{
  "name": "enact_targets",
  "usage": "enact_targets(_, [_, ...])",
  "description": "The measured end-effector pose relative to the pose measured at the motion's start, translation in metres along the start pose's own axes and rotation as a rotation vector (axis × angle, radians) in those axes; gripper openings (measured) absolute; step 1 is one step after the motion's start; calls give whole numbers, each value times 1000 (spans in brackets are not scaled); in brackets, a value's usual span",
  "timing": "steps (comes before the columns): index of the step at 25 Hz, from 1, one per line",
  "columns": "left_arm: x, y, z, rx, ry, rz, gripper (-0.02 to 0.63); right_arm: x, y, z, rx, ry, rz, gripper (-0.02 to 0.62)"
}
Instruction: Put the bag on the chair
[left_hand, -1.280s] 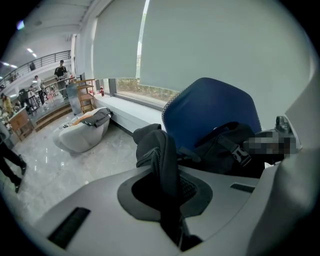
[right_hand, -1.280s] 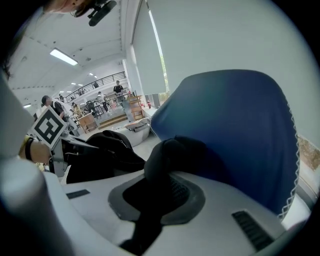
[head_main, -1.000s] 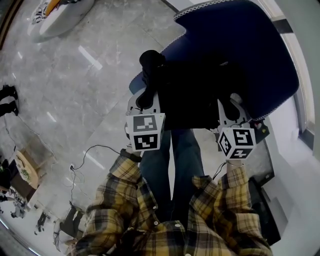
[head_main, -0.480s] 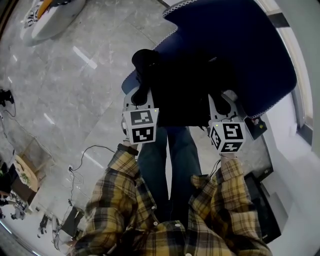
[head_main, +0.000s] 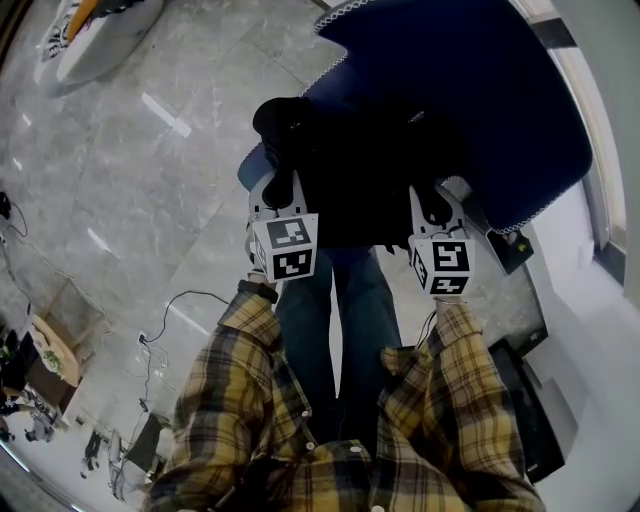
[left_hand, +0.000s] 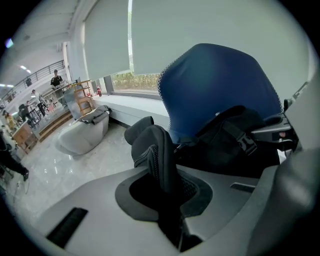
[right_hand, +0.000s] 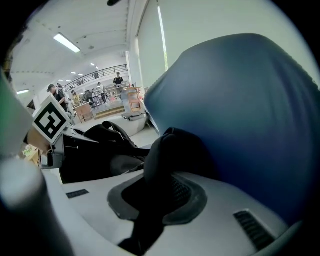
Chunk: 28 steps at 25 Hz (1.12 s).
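A black bag (head_main: 370, 180) lies against the seat and back of a dark blue chair (head_main: 500, 90). My left gripper (head_main: 280, 190) is shut on a black padded strap (left_hand: 157, 160) at the bag's left end. The bag's body (left_hand: 230, 145) and a buckle show beyond that strap, in front of the chair back (left_hand: 215, 85). My right gripper (head_main: 435, 205) holds another black strap (right_hand: 167, 165) at the bag's right end, close to the chair back (right_hand: 240, 115). Its jaws have just been opening a little, and the strap still fills the gap between them.
The person's jeans-clad legs (head_main: 340, 310) stand right before the chair. A white beanbag seat (head_main: 95, 40) lies on the marble floor at far left. A cable (head_main: 170, 310) trails on the floor at left. A small black box (head_main: 515, 250) and a dark case (head_main: 525, 410) sit at right.
Both grippers have sunk with the bag toward the chair seat. The bag now rests lower and deeper against the chair. Both straps stay in the jaws.
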<state>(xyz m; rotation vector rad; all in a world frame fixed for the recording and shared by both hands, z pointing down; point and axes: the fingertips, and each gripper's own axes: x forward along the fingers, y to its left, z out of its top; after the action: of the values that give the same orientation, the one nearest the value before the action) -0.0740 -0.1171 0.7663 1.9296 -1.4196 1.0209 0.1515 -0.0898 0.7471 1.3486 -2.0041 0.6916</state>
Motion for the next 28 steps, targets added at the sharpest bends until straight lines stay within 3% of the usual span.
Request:
enact_targets(19, [8,4,-5,28,30,17,41,11,0,-9,20,48,-14,75])
enact_targets(25, [8,2,-4,13,48,18,99,9,0,-9,60,52,4,87])
enact_targets(28, [8,1,-2,0,50,-5,138,9,0,-8,73,59,7,130])
